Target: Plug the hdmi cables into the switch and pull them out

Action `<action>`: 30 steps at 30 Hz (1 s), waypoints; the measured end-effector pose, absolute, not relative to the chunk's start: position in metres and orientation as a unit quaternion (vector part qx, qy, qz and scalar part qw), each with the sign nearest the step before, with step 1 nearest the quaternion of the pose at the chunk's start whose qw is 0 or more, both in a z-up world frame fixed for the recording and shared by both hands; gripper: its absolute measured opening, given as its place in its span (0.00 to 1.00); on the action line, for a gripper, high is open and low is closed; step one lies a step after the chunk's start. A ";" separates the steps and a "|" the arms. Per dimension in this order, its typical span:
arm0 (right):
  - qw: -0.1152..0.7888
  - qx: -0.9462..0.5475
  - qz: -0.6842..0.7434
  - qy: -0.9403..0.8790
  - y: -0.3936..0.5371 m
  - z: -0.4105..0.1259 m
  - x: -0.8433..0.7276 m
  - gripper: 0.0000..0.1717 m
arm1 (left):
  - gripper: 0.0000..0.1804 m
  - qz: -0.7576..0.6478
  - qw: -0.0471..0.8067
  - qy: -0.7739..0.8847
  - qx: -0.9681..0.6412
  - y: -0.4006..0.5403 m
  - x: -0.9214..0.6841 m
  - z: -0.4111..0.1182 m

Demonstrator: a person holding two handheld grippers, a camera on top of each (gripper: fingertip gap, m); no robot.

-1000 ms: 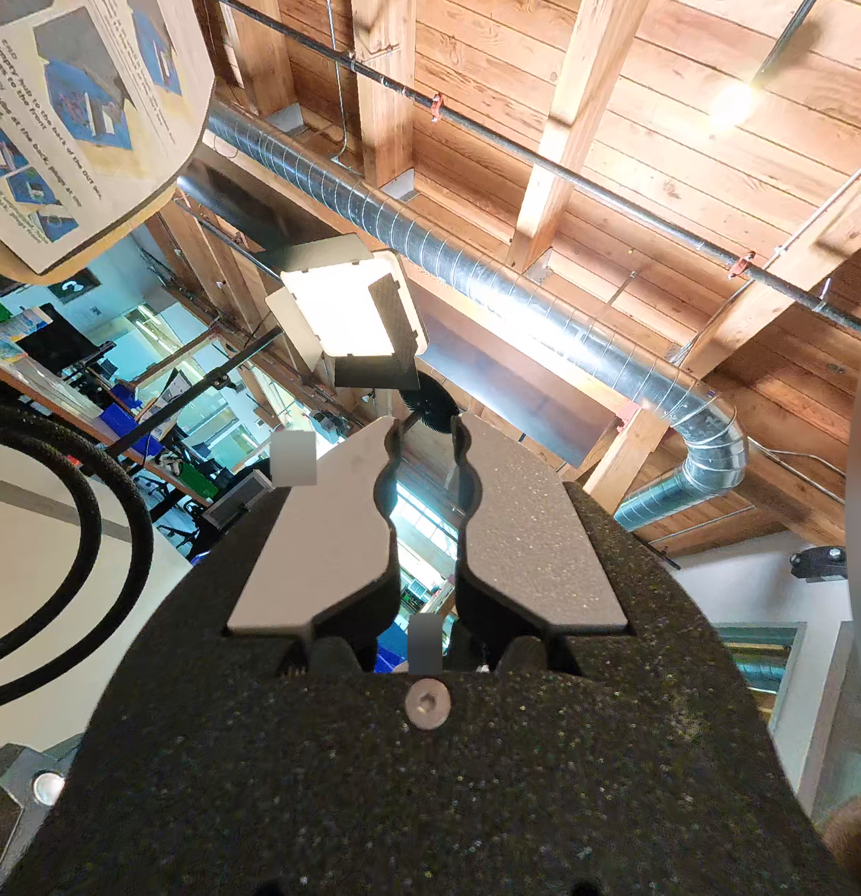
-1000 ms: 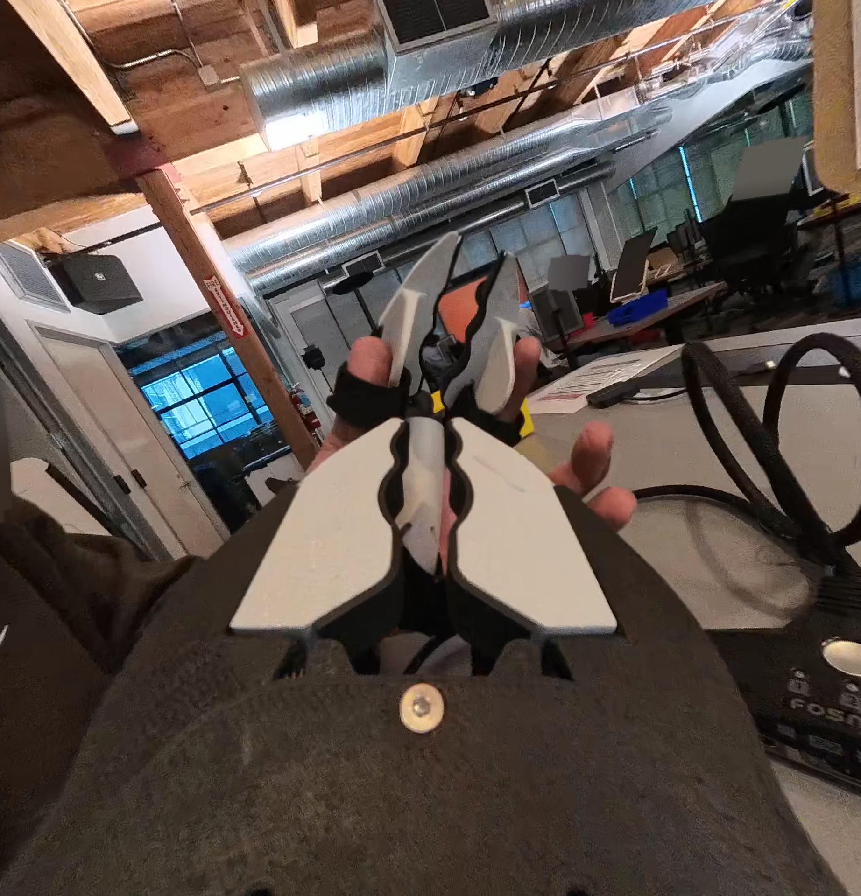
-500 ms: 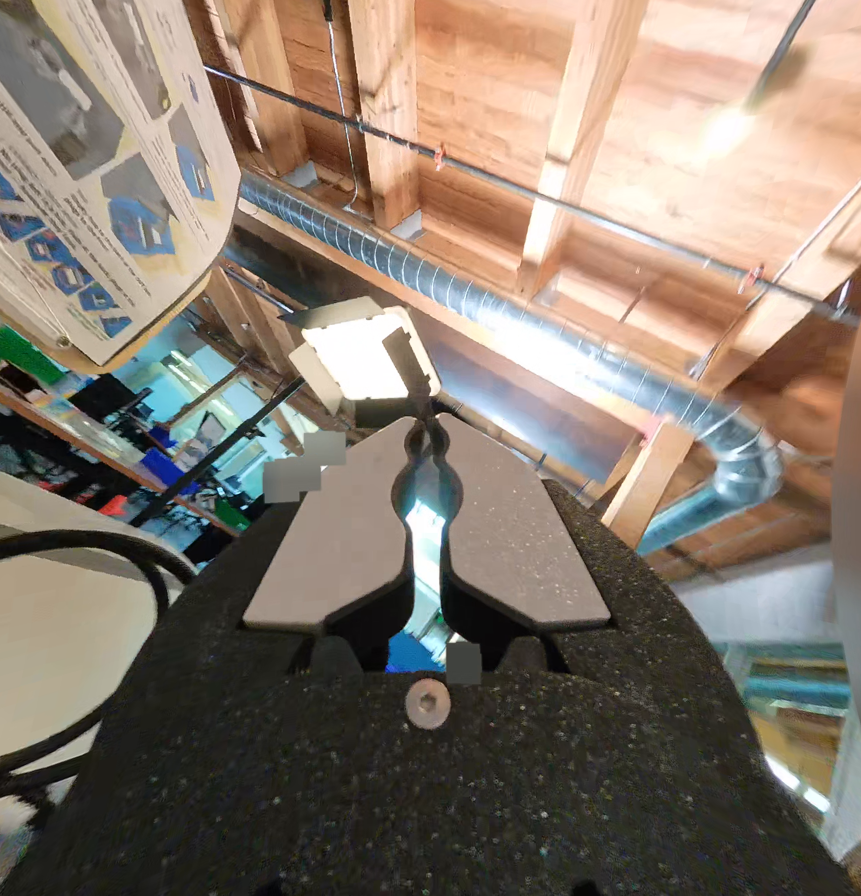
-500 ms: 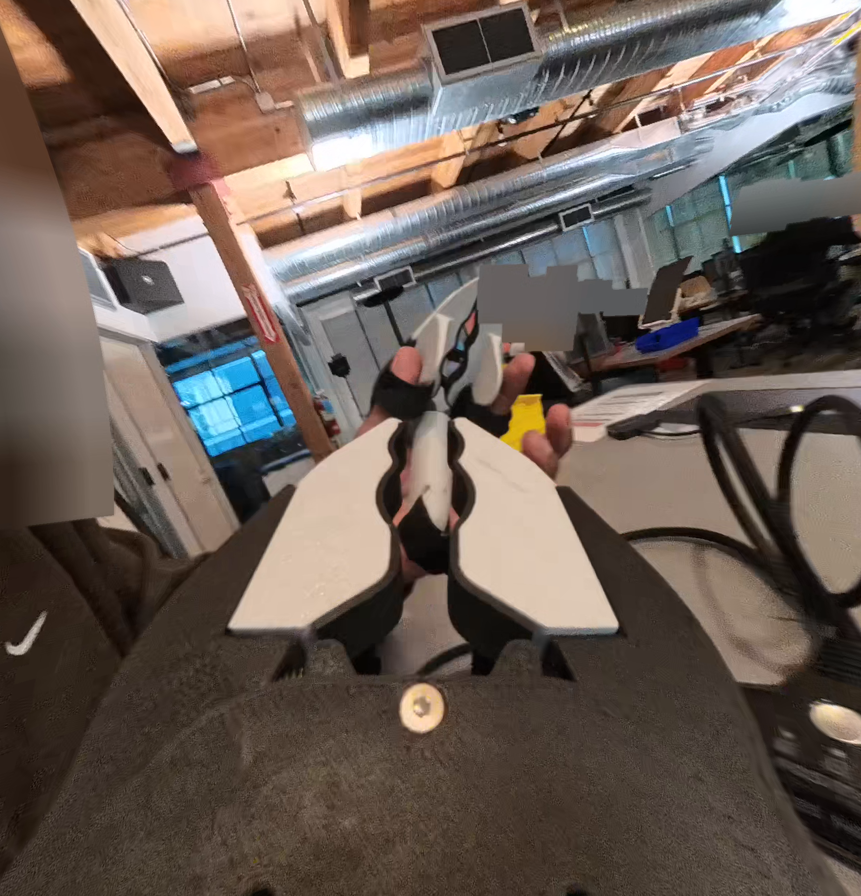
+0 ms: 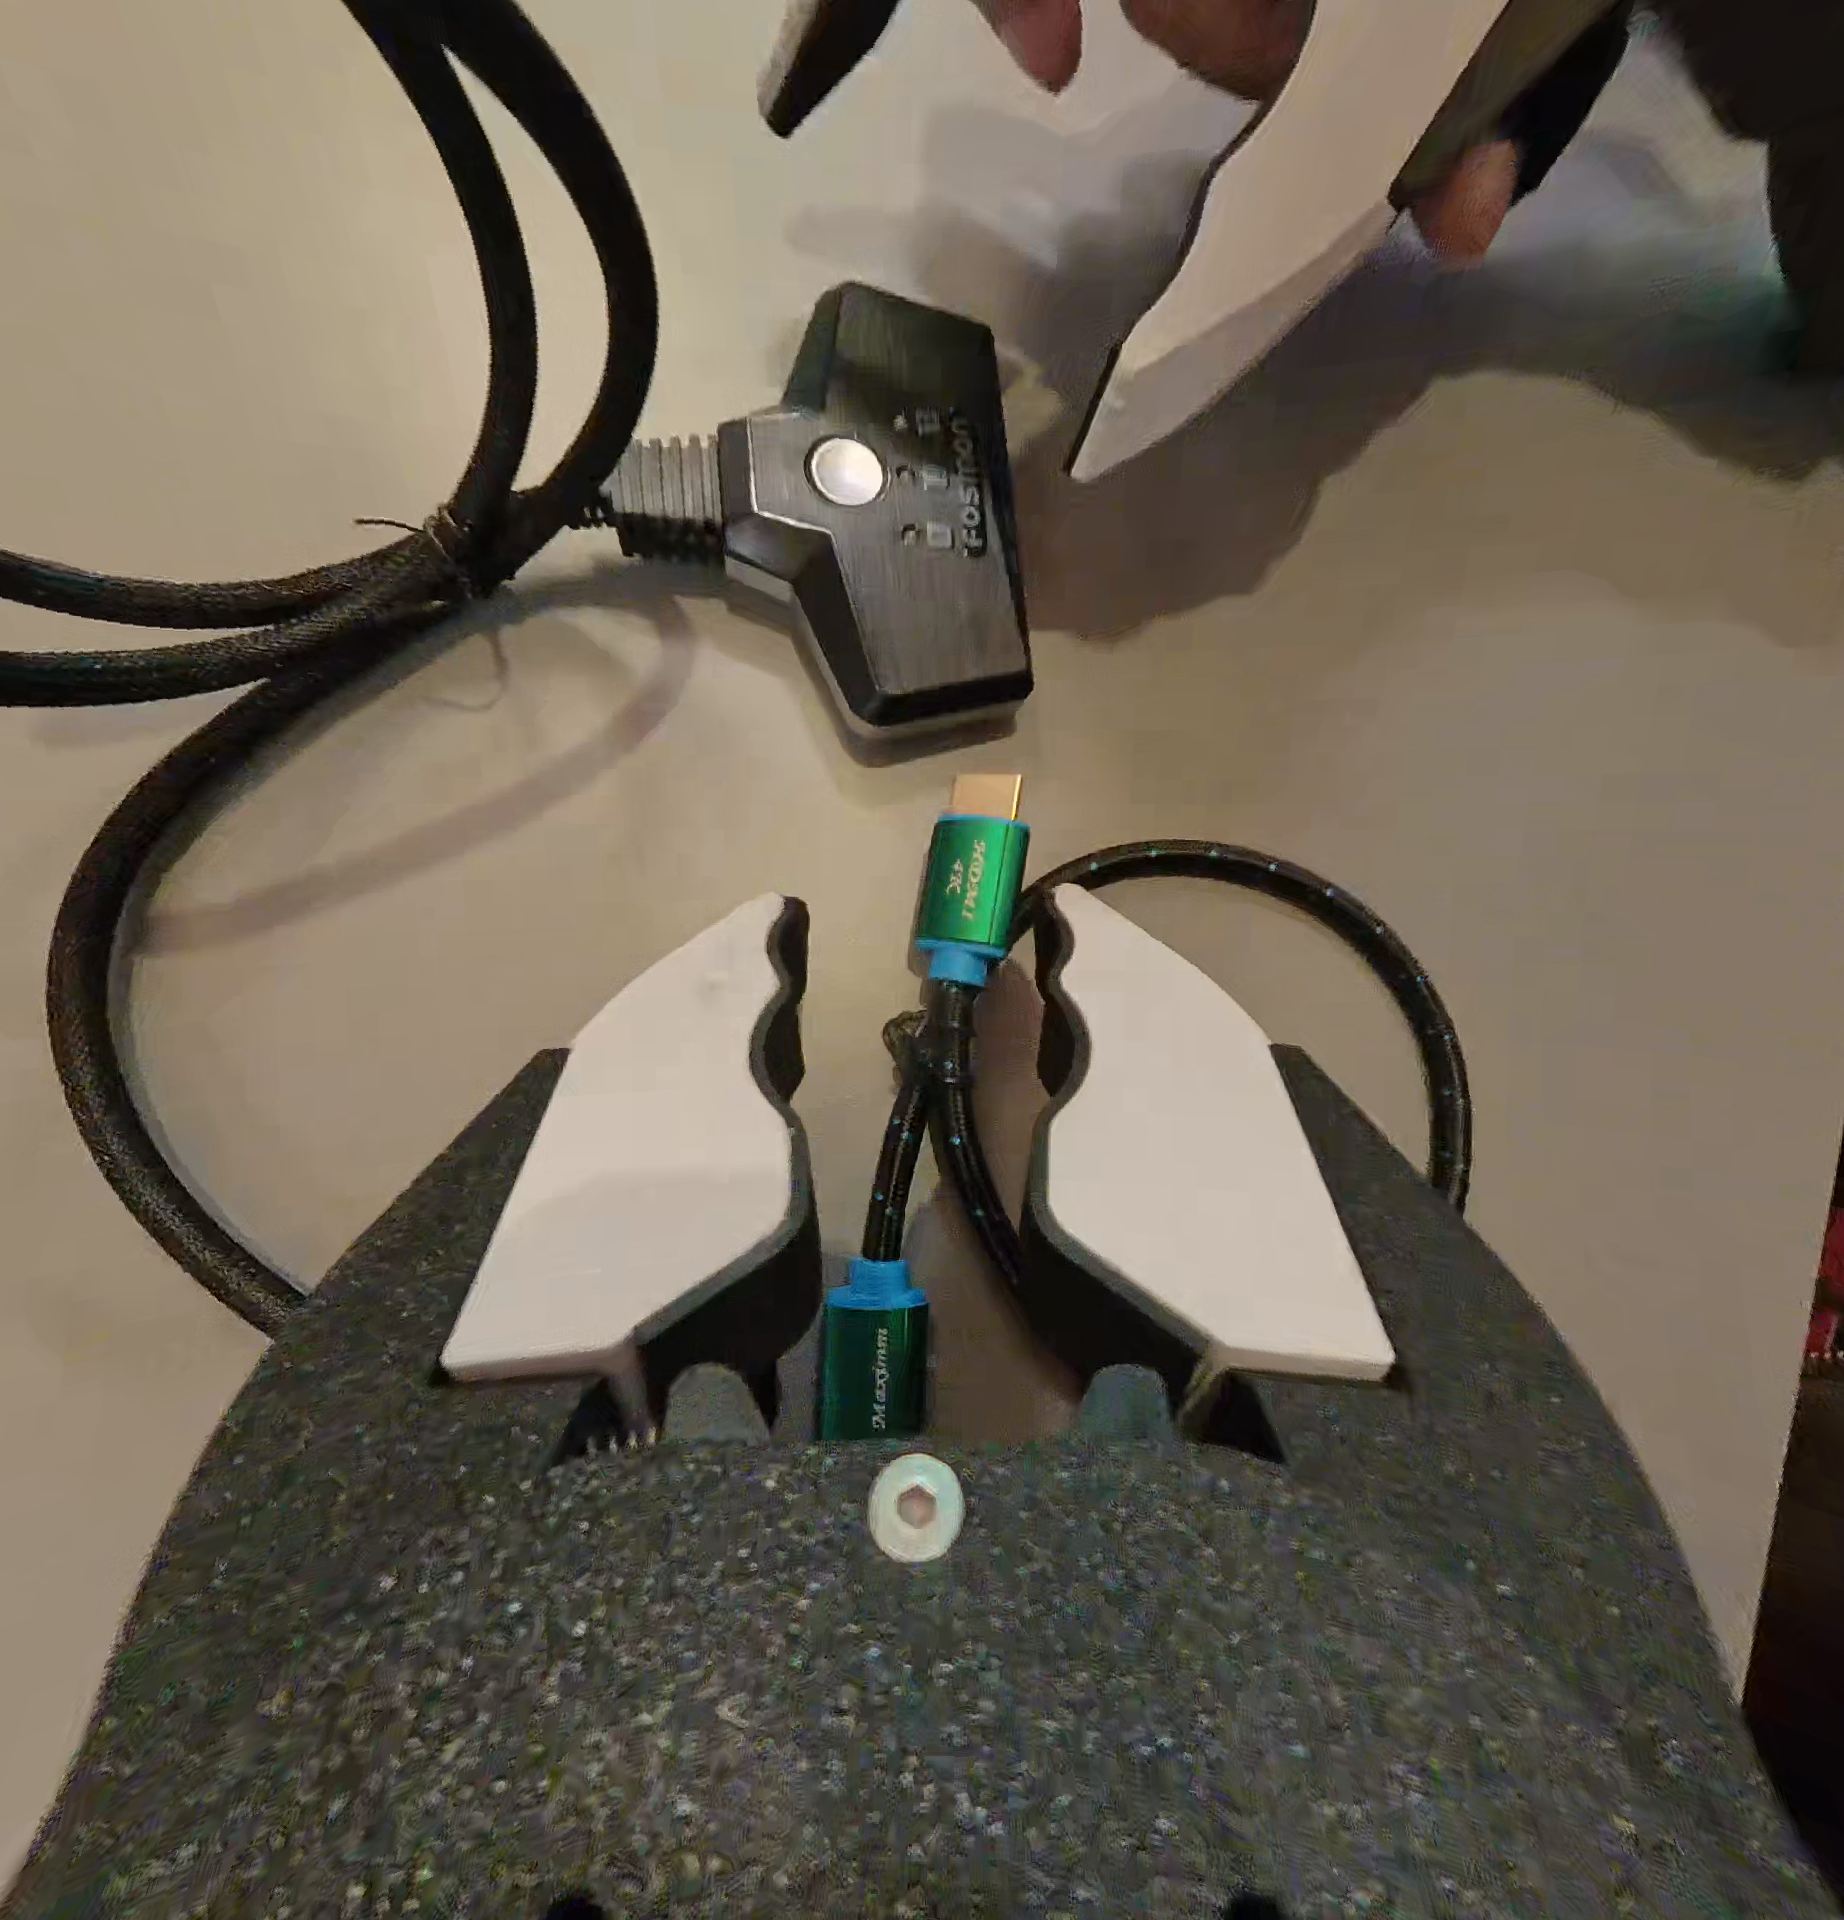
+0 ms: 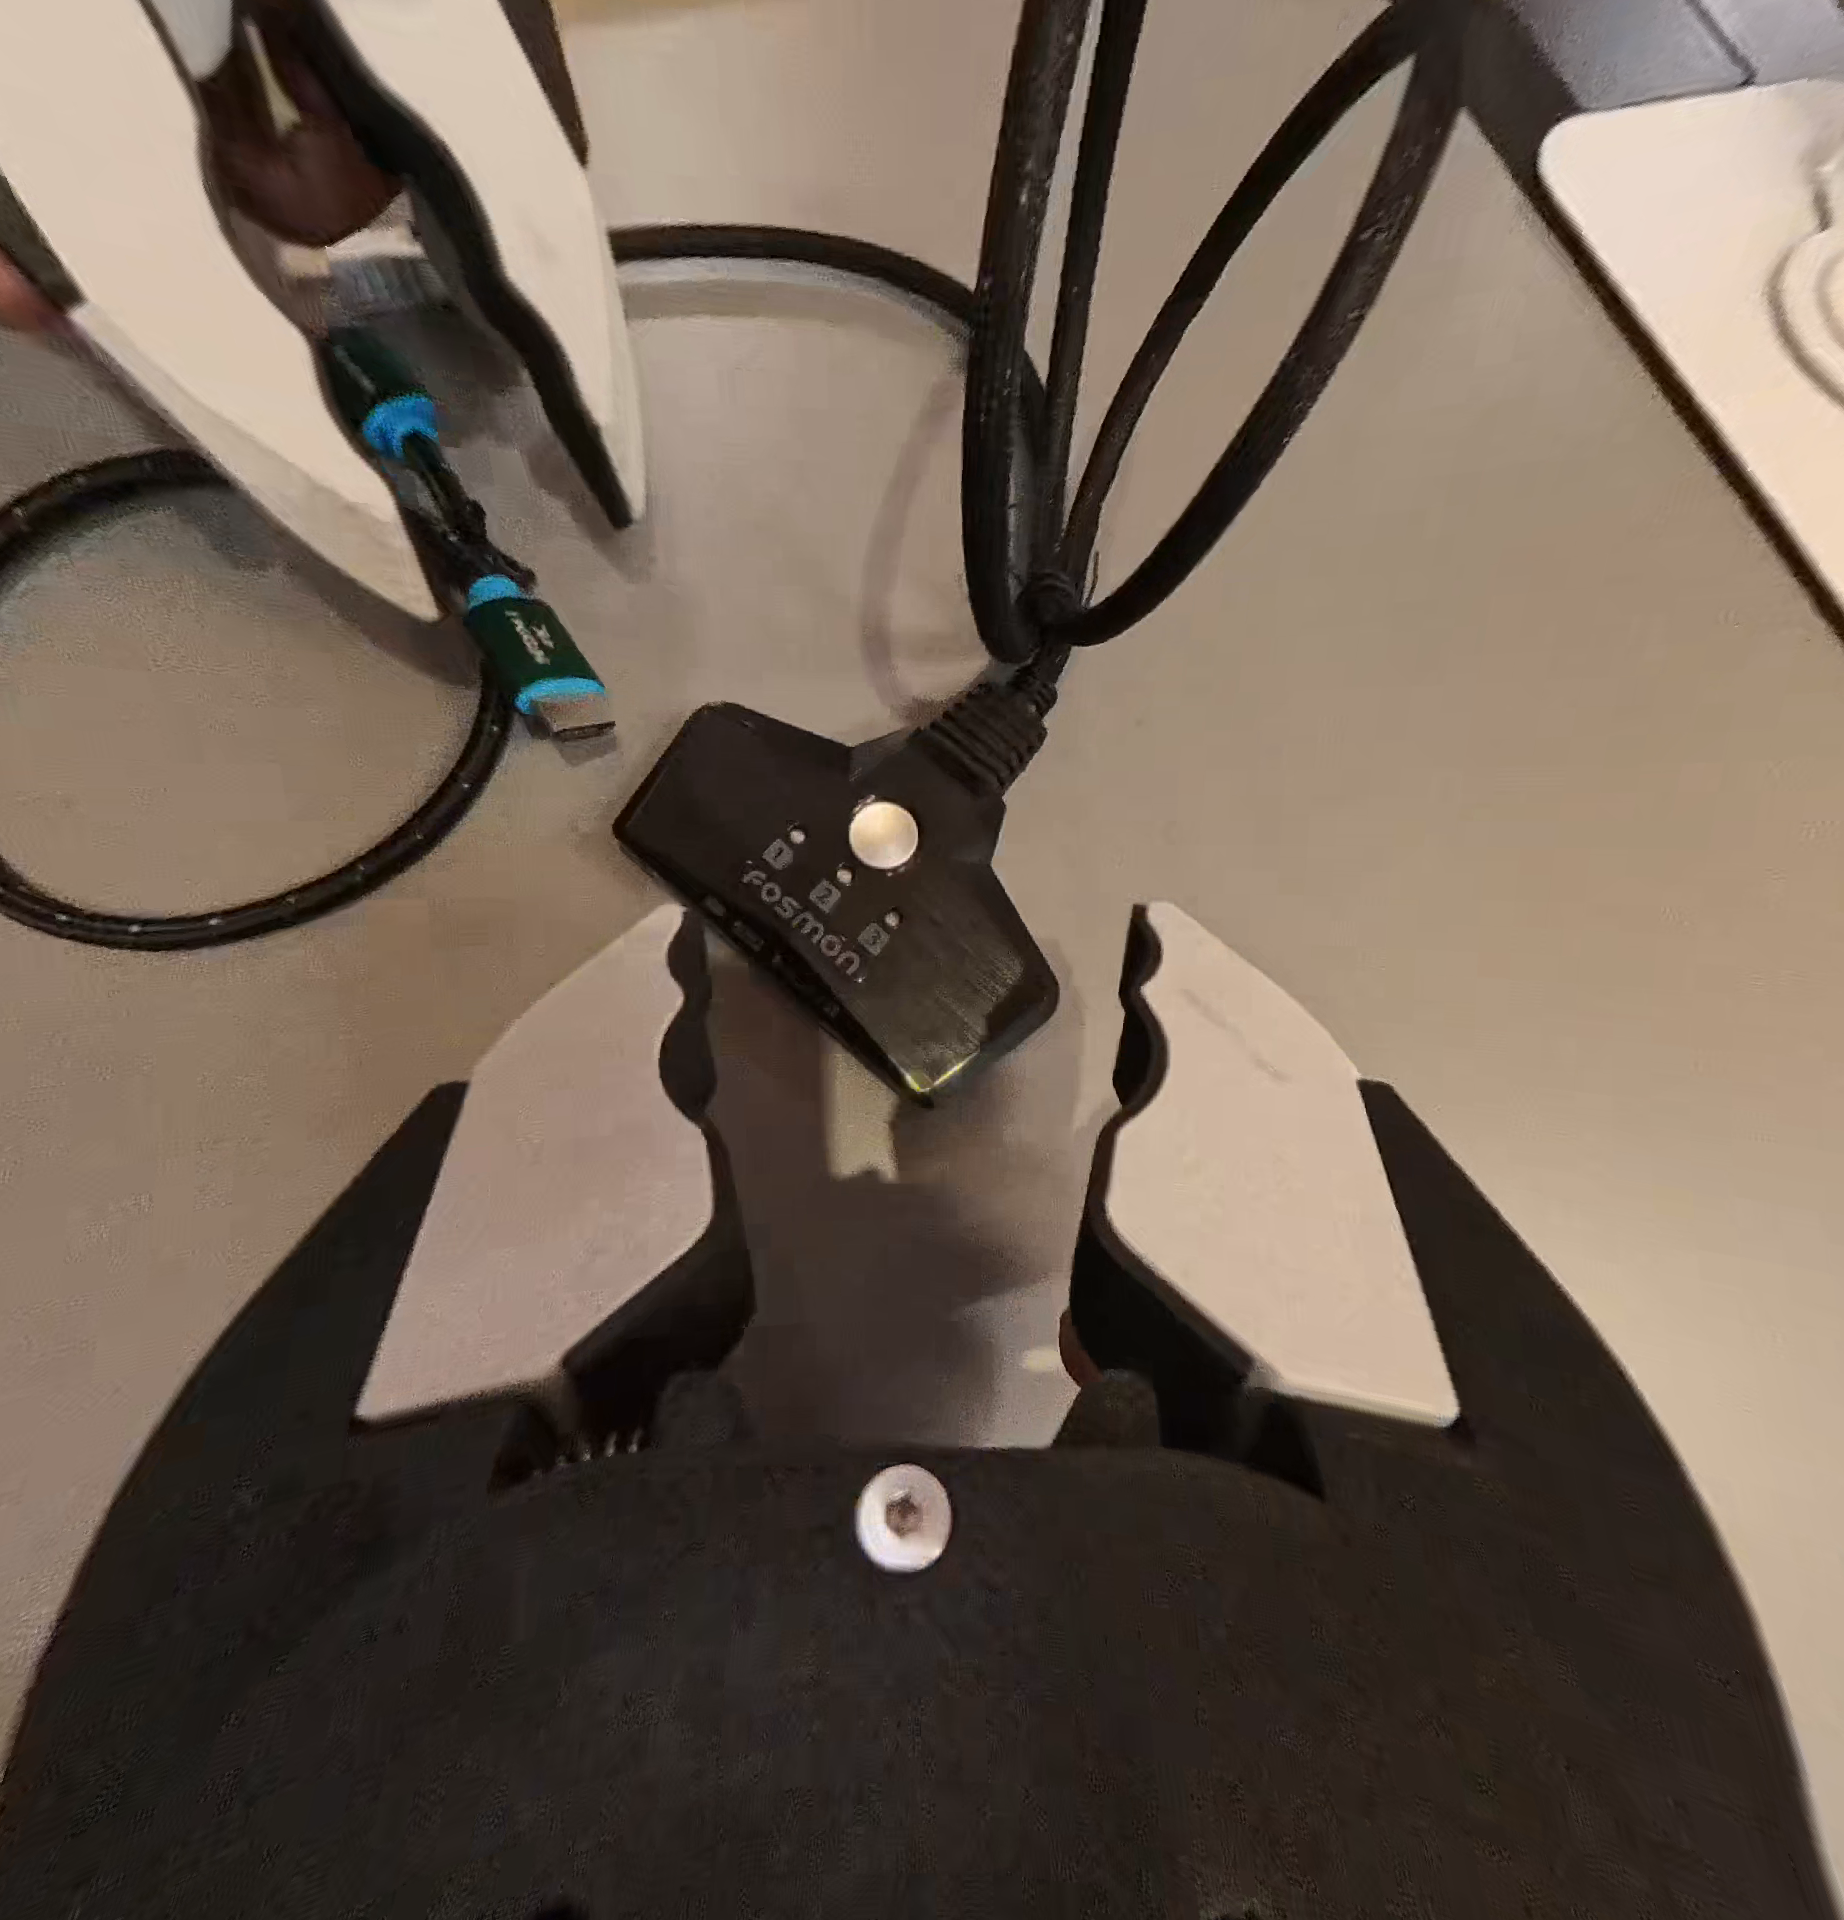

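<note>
Left wrist view: the left tool stands open over the tabletop. A green cable plug lies ungripped between its fingertips, gold tip just short of a black switch box

Right wrist view: the right tool gapes wide, the box's near corner between fingertips that do not press it

A black switch box with a round silver button lies flat on the beige table; a green-shelled gold-tipped plug lies just beside it.
</note>
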State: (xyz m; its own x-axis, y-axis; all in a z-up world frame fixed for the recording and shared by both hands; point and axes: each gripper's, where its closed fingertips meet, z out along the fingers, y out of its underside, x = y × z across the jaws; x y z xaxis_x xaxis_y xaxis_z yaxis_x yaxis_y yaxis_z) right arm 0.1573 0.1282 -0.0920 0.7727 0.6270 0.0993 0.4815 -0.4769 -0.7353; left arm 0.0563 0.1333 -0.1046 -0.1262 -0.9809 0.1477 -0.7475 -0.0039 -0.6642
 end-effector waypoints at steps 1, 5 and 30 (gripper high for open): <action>0.376 -0.859 0.092 -0.336 0.128 -0.098 0.157 0.46 | 0.23 -0.300 0.175 0.695 -0.630 0.133 0.056 -0.108; 0.302 -0.880 0.074 -0.359 0.124 -0.125 0.158 0.43 | 0.21 -0.244 0.125 0.751 -0.601 0.127 0.054 -0.127; 0.334 -0.917 0.098 -0.193 0.117 -0.107 0.124 0.43 | 0.11 -0.254 0.136 0.763 -0.578 0.144 0.012 -0.126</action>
